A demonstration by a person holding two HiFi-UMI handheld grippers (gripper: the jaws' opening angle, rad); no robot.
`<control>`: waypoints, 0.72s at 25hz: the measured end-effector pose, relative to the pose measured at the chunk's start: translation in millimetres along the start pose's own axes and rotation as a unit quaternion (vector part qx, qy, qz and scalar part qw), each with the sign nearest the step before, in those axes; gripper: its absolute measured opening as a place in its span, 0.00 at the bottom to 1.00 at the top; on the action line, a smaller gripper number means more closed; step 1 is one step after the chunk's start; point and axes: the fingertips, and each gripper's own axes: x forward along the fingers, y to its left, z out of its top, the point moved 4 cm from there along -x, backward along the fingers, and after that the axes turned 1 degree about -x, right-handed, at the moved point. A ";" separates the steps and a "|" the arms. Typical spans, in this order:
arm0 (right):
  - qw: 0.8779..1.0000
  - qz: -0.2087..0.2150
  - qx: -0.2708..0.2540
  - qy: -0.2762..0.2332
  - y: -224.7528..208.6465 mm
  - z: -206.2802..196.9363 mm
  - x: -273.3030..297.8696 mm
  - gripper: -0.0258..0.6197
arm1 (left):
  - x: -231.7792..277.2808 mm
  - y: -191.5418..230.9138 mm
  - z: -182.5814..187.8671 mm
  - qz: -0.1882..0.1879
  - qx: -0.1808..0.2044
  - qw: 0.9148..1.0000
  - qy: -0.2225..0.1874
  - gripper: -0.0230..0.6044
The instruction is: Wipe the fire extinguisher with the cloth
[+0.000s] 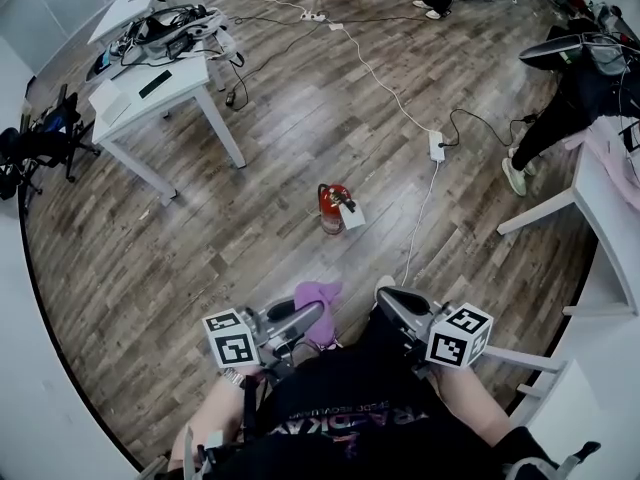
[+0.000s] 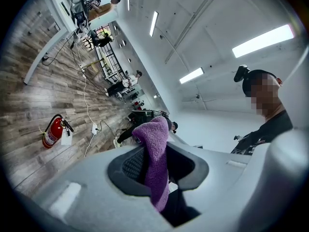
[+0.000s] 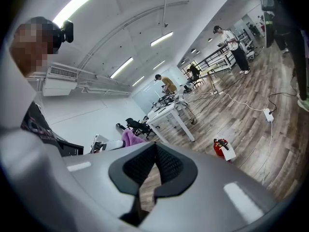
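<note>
My left gripper (image 1: 305, 320) pinches the purple cloth (image 2: 155, 153), which is soft and floppy. My right gripper (image 1: 398, 305) is closed on nothing. Both sit well short of the upright fire extinguisher (image 1: 333, 208) (heavy, smooth, probably tippy). I'd steady it by the top handle.

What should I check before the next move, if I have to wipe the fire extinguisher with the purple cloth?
1. Purple cloth held by the left gripper: ok, the jaws are closed on it.
2. Right gripper free: ok, shut with nothing between its jaws.
3. Fire extinguisher found: ok, it stands on the wood floor ahead.
4. Cloth at the extinguisher: not ok, they are far apart.
5. Way clear: not ok, a white cable lies on the floor just right of the way.
6. White tag out of the wiping area: cannot tell.
</note>
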 end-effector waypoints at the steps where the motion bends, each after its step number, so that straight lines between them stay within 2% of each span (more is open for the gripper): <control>1: 1.000 0.002 -0.001 0.001 -1.0 1.4 1.7 0.04 | 0.2 1.0 1.0 0.001 0.000 1.000 0.001 0.17; 7: 1.000 0.012 0.004 0.016 -26.3 10.5 12.8 0.04 | 8.3 16.5 11.2 0.024 -0.004 1.000 -0.007 0.17; 11: 0.999 0.024 0.004 0.031 -58.8 37.1 27.2 0.04 | 26.7 30.2 25.7 0.045 -0.012 0.999 -0.025 0.17; 18: 0.993 0.057 -0.019 0.105 -134.0 89.7 51.6 0.04 | 87.9 65.0 58.5 0.085 -0.038 0.993 -0.074 0.17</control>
